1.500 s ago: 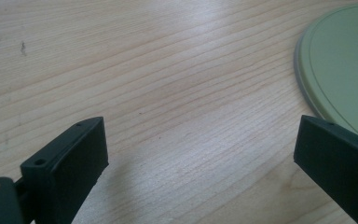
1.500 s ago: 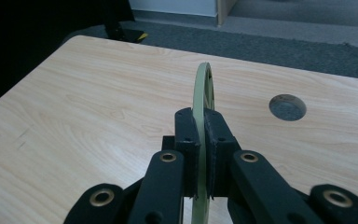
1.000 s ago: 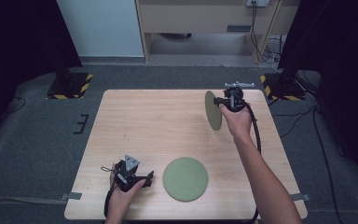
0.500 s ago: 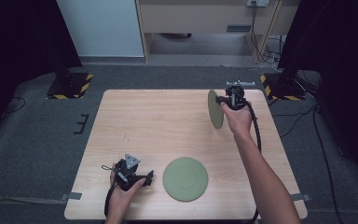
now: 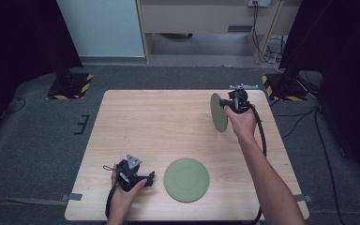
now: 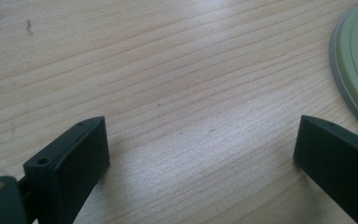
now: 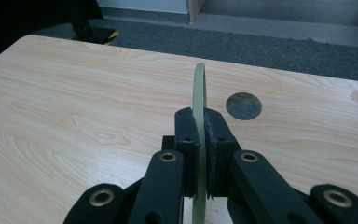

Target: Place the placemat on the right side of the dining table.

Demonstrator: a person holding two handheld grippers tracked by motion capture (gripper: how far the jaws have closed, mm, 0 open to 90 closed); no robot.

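A green plate (image 5: 186,180) lies flat near the front edge of the wooden table (image 5: 159,122); its rim (image 6: 354,60) shows at the right of the left gripper view. My left gripper (image 5: 145,179) rests low on the table just left of that plate, open, with bare wood between its fingers (image 6: 74,158). A second green plate (image 5: 218,112) is held on edge above the far right of the table, with my right gripper (image 5: 227,105) shut on its rim. In the right gripper view this plate (image 7: 199,93) stands edge-on between the closed pads (image 7: 186,140).
A dark round hole (image 7: 244,105) sits in the tabletop beyond the held plate. Grey carpet surrounds the table, with black stands on yellow-black striped feet (image 5: 70,84) at the far left and far right. Cables (image 5: 262,136) trail from the right gripper along the person's forearm.
The right gripper has carried the upright plate slightly to the right and nearer the person. The left gripper and the flat plate have stayed where they were.
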